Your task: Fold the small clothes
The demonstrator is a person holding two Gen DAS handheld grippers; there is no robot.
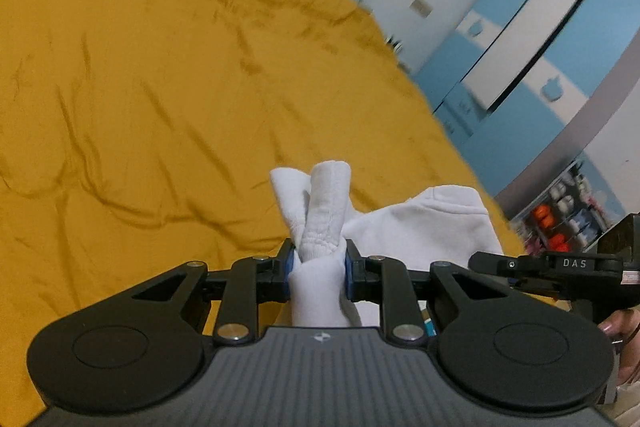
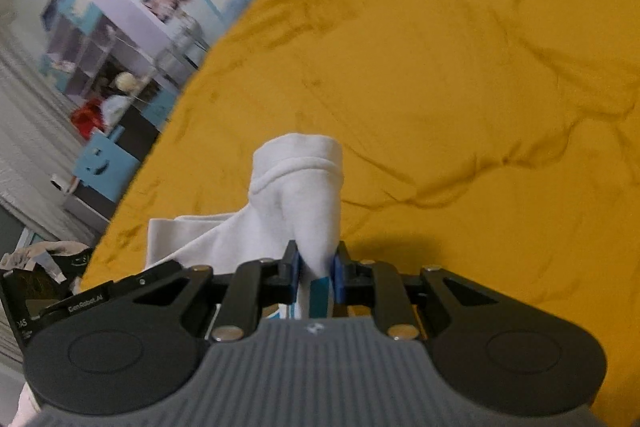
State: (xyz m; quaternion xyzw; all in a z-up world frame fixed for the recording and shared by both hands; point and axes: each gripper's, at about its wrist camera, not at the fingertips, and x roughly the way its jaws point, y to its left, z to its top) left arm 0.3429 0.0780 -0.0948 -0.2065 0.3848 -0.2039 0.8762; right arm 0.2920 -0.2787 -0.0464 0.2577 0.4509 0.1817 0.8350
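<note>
A small white garment hangs between my two grippers above a mustard-yellow bedspread. My left gripper is shut on a bunched, ribbed part of it that sticks up between the blue pads. My right gripper is shut on another bunched part of the white garment, which shows a hemmed edge and a teal stripe near the pads. The right gripper's body shows at the right edge of the left wrist view. The left gripper's body shows at the lower left of the right wrist view.
The yellow bedspread is creased and fills most of both views. Blue and white cupboards and shelves with small items stand beyond the bed's right edge. Shelving and a blue box stand off its left edge.
</note>
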